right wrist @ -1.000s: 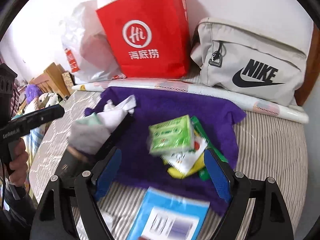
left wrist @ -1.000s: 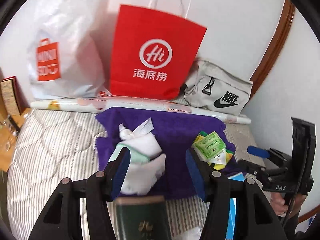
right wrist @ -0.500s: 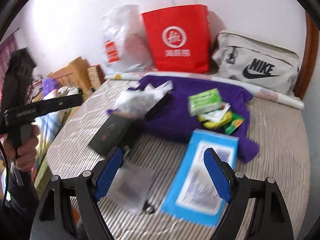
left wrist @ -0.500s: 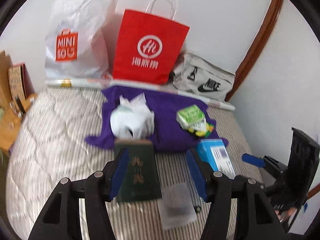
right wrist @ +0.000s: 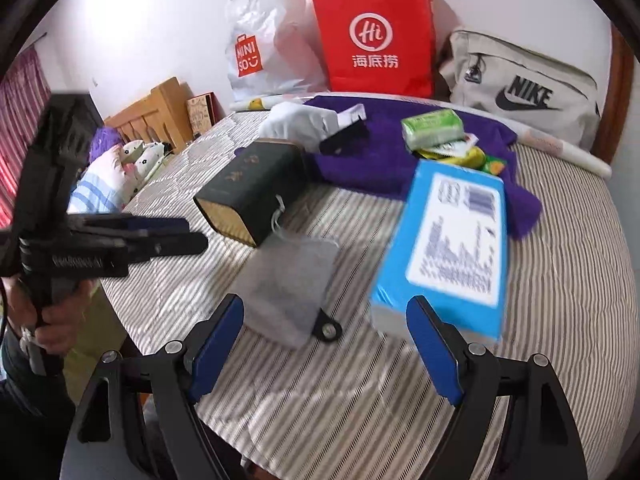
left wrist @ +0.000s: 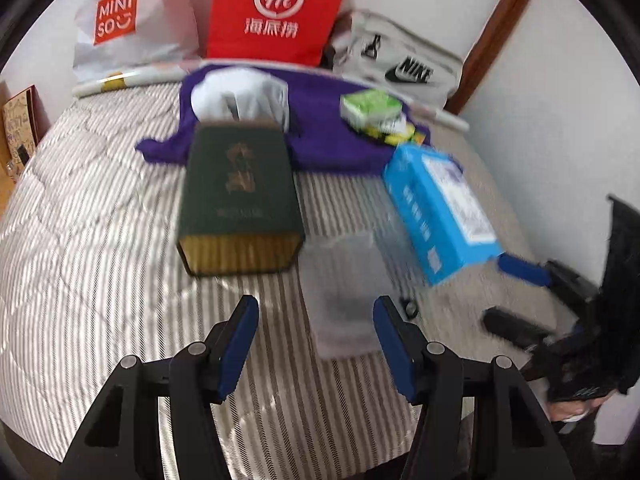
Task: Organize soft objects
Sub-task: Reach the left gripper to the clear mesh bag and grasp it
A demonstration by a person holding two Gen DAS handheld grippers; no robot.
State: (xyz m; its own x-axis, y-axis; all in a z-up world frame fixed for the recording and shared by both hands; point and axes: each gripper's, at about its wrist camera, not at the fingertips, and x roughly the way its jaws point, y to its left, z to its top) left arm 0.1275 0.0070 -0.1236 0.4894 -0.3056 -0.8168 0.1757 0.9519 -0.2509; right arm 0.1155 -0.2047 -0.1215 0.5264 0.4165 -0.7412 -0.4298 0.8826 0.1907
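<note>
Both tools pulled back from purple cloth [left wrist: 320,120] toward near edge of bed [left wrist: 100,220]. Left tool [left wrist: 316,320] spread, empty, over clear pouch [left wrist: 344,292]. Right tool [right wrist: 324,332] spread wide, empty. White bundle [left wrist: 240,96], green pack [left wrist: 370,108] on cloth. Likely pouch next.

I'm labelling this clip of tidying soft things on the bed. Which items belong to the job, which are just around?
Job:
purple cloth
white bundle
green tissue pack
translucent pouch

Just around:
dark green box
blue box
red paper bag
Miniso bag
Nike bag
</note>
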